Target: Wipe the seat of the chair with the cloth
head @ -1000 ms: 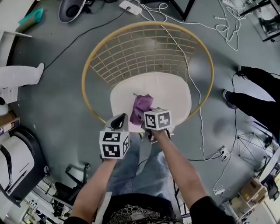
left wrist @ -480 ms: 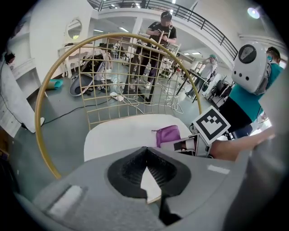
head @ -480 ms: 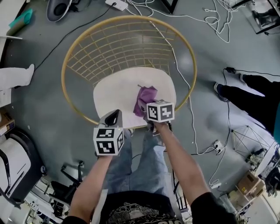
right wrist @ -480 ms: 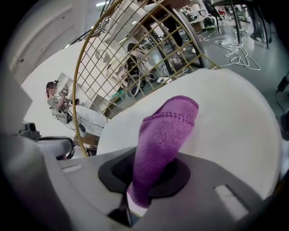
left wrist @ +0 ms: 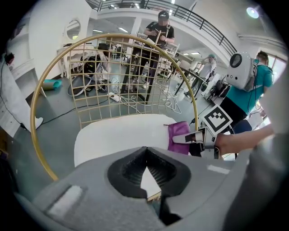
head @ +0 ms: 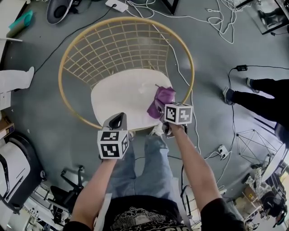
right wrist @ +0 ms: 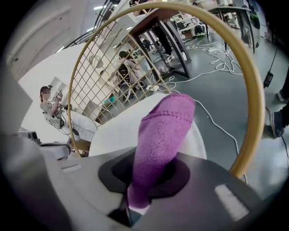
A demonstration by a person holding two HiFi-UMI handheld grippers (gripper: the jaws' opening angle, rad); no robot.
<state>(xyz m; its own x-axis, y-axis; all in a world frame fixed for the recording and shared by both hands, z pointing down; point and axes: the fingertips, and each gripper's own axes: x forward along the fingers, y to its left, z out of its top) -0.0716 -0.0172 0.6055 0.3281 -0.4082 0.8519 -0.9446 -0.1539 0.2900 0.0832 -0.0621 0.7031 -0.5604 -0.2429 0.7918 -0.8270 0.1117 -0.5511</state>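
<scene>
A round gold wire chair holds a white seat cushion. A purple cloth lies on the seat's right edge, with my right gripper shut on it. In the right gripper view the cloth sticks up from between the closed jaws of the right gripper, over the white seat. My left gripper hovers off the seat's front edge, shut and empty. The left gripper view looks past the left gripper at the seat, the cloth and the right gripper.
Cables and a white power strip lie on the grey floor behind the chair. A person's dark-trousered legs stand at the right. Black equipment sits at lower left. Other people stand beyond the chair.
My right gripper has dragged the purple cloth rightward, from the seat's front middle to its right edge. The left gripper has stayed by the front edge.
</scene>
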